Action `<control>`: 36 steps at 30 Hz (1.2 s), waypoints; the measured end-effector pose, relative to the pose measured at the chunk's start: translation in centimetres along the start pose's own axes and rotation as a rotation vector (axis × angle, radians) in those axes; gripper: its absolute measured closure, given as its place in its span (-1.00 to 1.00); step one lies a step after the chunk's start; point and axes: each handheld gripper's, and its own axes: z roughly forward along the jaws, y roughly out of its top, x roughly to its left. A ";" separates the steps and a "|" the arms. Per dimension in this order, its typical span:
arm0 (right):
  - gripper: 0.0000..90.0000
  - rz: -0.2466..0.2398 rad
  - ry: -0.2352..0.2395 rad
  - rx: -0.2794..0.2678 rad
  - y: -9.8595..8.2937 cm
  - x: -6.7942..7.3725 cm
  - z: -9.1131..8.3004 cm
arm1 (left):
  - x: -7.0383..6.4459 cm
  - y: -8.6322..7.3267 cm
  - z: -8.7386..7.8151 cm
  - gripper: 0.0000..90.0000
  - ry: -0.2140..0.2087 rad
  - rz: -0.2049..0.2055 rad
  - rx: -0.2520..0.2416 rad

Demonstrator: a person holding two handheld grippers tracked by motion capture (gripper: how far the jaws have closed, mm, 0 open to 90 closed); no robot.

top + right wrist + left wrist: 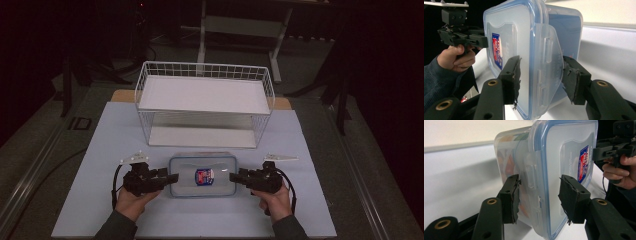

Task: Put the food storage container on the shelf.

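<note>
A clear plastic food box (186, 171) with a blue-rimmed lid and a red and blue sticker (204, 176) lies flat on the white table, near the front. My left gripper (174, 178) is at its left end and my right gripper (234, 176) at its right end. In the left gripper view the open jaws of the left gripper (539, 195) straddle the box (564, 157) at its end latch, pads close to it. In the right gripper view the right gripper (541, 77) stands open around the flared latch flap (549, 52) of the box (509, 30). Orange contents (506, 165) show through the wall.
A white wire two-level rack (205, 95) stands just behind the box, with a low rim around its top shelf. The white table top (100, 150) has free room to the left and right. The far gripper and hand show across the box (614, 147) (461, 37).
</note>
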 end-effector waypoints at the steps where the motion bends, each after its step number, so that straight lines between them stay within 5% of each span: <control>1: 0.13 -0.006 -0.002 -0.003 0.1 0.1 -0.1 | -0.1 0.2 -0.1 0.14 -0.001 0.004 -0.004; 20: 0.13 -0.106 -0.035 -0.079 2.6 2.8 -2.3 | -2.0 3.1 -1.6 0.14 -0.004 0.088 -0.065; 36: 0.13 -0.178 -0.042 -0.149 6.1 4.8 -4.2 | -3.8 7.3 -3.2 0.14 0.001 0.162 -0.132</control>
